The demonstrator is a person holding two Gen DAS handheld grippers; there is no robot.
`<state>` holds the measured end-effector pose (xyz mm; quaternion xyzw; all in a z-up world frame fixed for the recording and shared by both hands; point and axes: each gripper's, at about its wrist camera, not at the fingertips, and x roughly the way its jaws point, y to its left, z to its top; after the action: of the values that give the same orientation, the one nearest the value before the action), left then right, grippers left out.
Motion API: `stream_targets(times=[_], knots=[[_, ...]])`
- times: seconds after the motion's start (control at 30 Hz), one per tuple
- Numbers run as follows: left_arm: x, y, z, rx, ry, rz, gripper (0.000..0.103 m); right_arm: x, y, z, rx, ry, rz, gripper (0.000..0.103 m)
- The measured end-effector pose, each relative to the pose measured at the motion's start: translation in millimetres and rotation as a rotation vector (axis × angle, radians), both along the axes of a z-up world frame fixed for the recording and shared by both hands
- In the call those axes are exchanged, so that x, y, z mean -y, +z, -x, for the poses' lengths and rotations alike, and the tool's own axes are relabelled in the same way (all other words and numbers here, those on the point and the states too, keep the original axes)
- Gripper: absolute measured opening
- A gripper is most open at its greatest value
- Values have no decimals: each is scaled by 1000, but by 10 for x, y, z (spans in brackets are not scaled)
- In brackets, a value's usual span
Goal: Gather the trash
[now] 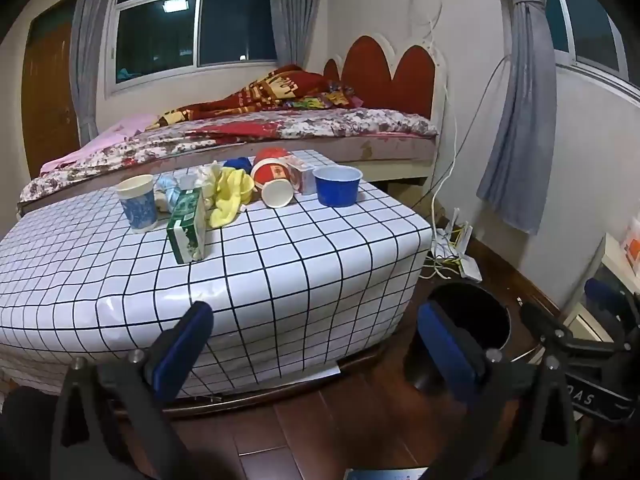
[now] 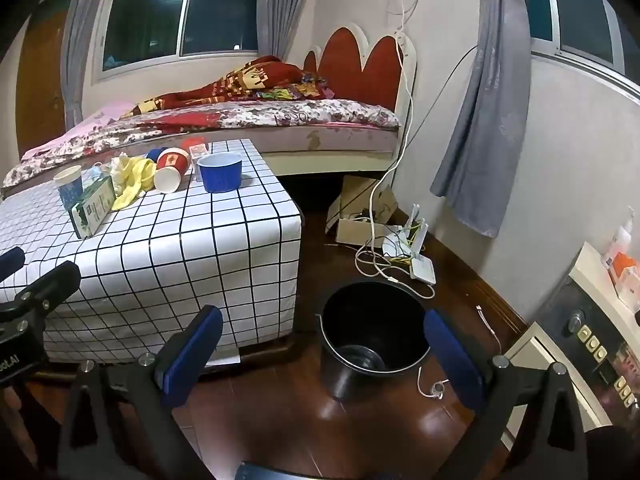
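Observation:
Trash lies on a low table with a white checked cloth: a green carton, a blue-patterned paper cup, a yellow crumpled cloth, a red paper cup on its side, a blue bowl. The same items show in the right wrist view, with the carton and blue bowl. A black bucket stands on the floor right of the table. My left gripper is open and empty, in front of the table. My right gripper is open and empty, just before the bucket.
A bed runs behind the table. Cables and a white router lie on the wooden floor by the wall, next to a cardboard box. A cabinet with buttons stands at the right. Curtains hang by the wall.

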<state>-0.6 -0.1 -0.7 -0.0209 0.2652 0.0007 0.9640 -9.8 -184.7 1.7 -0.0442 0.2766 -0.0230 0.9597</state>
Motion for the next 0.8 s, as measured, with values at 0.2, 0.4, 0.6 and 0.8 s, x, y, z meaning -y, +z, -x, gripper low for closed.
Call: stream_targets(times=[0.2,0.4,0.6,0.8], knots=[[-11,-33,-22,-13,4,0,103,13,5,-13,-1,-4,-3,102],[-37,-95,-5,-13,10,-4,103,21,24,-29,0,-8,-20,102],[-66,-59,-38,-24,9,-8,103,9,27,-37,-6,-8,-28,102],[-79,-70,-41,-27,5,-11,103,3,21,-31,2,-12,-24,102]])
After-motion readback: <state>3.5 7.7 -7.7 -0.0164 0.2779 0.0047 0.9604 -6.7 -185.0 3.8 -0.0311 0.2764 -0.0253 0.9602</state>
